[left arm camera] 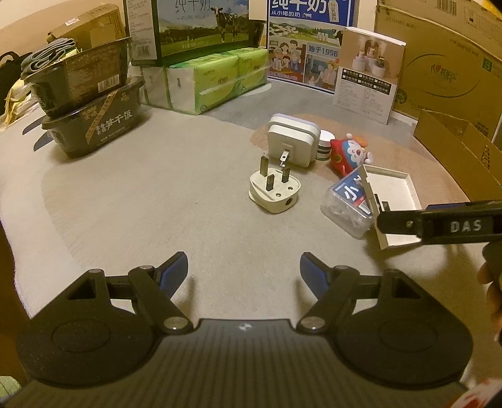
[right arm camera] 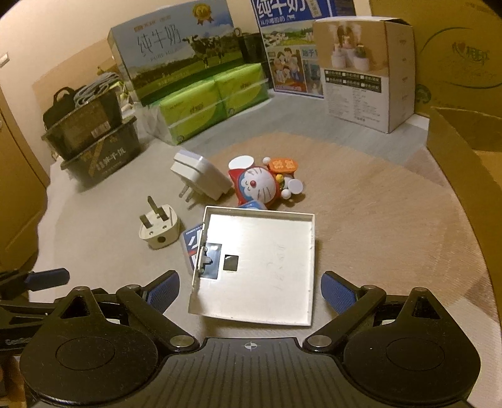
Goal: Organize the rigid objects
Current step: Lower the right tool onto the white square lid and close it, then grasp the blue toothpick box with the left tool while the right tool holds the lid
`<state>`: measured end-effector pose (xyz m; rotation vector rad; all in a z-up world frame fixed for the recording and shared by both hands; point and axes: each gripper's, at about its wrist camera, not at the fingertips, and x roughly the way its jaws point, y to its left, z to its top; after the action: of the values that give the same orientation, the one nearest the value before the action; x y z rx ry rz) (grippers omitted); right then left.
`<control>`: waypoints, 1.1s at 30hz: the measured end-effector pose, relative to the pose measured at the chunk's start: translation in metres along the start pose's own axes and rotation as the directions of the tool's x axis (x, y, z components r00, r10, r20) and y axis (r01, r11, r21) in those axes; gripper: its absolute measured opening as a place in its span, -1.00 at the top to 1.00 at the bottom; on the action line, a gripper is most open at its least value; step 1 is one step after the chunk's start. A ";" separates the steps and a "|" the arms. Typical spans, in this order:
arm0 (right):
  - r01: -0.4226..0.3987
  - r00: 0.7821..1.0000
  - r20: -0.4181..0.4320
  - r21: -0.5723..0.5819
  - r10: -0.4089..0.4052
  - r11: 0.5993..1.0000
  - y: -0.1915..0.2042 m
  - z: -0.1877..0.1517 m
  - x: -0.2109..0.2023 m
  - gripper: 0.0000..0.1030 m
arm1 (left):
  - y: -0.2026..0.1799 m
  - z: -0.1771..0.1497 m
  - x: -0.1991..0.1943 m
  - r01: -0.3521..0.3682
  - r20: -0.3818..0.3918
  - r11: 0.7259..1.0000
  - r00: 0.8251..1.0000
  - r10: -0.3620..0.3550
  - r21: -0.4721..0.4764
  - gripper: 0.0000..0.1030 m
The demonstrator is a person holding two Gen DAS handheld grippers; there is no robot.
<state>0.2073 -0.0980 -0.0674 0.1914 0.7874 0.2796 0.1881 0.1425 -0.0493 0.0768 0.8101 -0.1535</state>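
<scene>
My left gripper (left arm camera: pixel 244 270) is open over bare cloth with nothing between its blue pads. Ahead of it lie a white three-pin plug (left arm camera: pixel 274 191), a white wall adapter (left arm camera: pixel 291 141), a small white jar (left arm camera: pixel 324 146) and a Doraemon toy (left arm camera: pixel 349 153). A clear plastic box with a blue label (left arm camera: pixel 348 201) leans against a shallow white tray (left arm camera: pixel 395 194). My right gripper (right arm camera: pixel 251 290) is open, and the tray's (right arm camera: pixel 260 266) near edge lies between its pads with gaps on both sides. The tray hides most of the labelled box (right arm camera: pixel 191 241).
Two stacked black food tubs (left arm camera: pixel 91 125) stand at the left. Green tissue packs (left arm camera: pixel 213 78), milk cartons (left arm camera: pixel 194 28) and a white product box (left arm camera: pixel 367 75) line the back. Cardboard boxes (left arm camera: pixel 445 62) wall the right side. A hand (left arm camera: pixel 492 292) shows at the right edge.
</scene>
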 end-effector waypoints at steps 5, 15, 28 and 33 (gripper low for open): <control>-0.001 1.000 -0.027 -0.001 0.001 1.000 -0.004 -0.001 0.012 -0.86 | -0.001 0.000 0.003 0.013 0.000 1.000 1.000 -0.013 0.013 -0.48; 0.036 0.999 -0.004 -0.037 -0.036 0.999 -0.023 -0.008 -0.008 -0.70 | -0.026 0.009 0.006 0.081 0.006 0.992 0.997 -0.082 0.100 -0.48; 0.104 0.994 -0.014 -0.045 -0.104 0.994 -0.071 -0.017 -0.032 -0.70 | -0.087 0.035 0.041 0.204 -0.003 0.889 0.975 -0.222 0.409 -0.48; 0.108 0.994 -0.017 -0.066 -0.109 0.992 -0.076 -0.020 -0.033 -0.70 | -0.098 0.044 0.062 0.252 -0.053 0.849 0.965 -0.257 0.464 -0.47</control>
<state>0.1840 -0.1792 -0.0794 0.0846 0.8056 0.2045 0.2457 0.0339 -0.0647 0.4270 0.7549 -0.6032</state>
